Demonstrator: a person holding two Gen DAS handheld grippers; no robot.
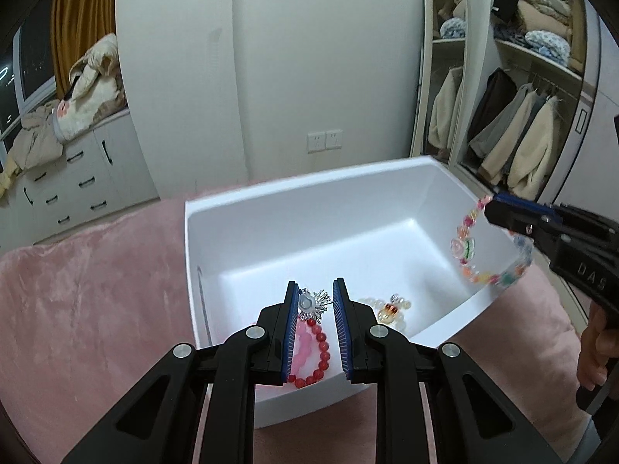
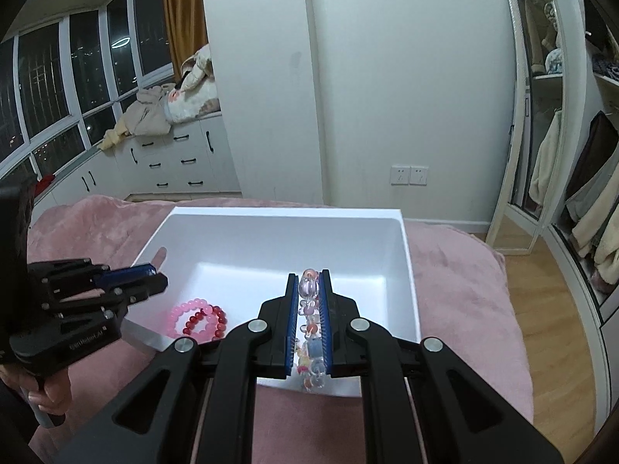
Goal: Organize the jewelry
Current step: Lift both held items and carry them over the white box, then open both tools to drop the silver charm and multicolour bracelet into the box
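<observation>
A white box [image 1: 309, 197] [image 2: 410, 270] sits on a pink blanket. Inside lie a red bead bracelet [image 1: 319, 363] [image 2: 203, 321], a pink bead bracelet [image 1: 301, 348] [image 2: 185, 309], a silver snowflake piece [image 1: 315, 301] and a pale bracelet with a gold charm [image 1: 389, 309]. My left gripper [image 1: 315, 288] [image 2: 154, 274] is open and empty over the box's near edge. My right gripper [image 2: 308, 276] [image 1: 491, 203] is shut on a multicoloured bead bracelet [image 1: 470, 247] [image 2: 309, 290], which hangs above the box's right wall.
The pink blanket [image 1: 85, 290] [image 2: 456, 290] covers the bed around the box. White drawers [image 1: 73, 181] with piled clothes stand at the window. A mirror and an open wardrobe [image 1: 534, 116] with hanging coats stand to the right.
</observation>
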